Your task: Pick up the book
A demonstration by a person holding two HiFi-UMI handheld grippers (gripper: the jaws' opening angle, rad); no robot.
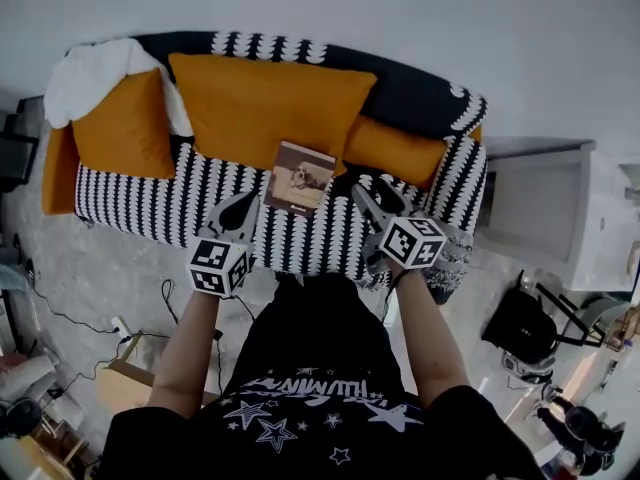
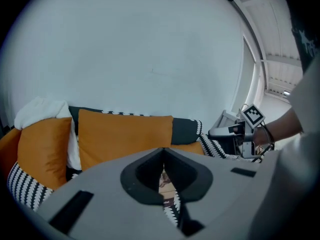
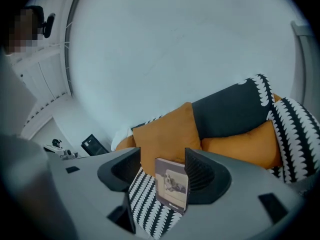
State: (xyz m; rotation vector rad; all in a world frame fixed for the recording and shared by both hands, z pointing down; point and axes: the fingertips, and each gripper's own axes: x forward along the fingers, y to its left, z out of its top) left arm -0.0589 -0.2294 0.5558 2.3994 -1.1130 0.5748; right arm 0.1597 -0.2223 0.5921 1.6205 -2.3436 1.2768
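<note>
Now the book [image 1: 300, 176] rests on the black-and-white sofa [image 1: 140, 203], at the foot of an orange cushion [image 1: 265, 103]. My right gripper [image 1: 368, 201] hovers near it, jaws spread and empty; my left gripper [image 1: 240, 214] is pressed together.

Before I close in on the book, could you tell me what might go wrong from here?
1. The book seems propped against the orange cushion on the striped seat; a jaw nudging it could tip it over.
2. In the right gripper view it sits off-centre, nearer one jaw of the open right gripper, so closing may catch only an edge.
</note>
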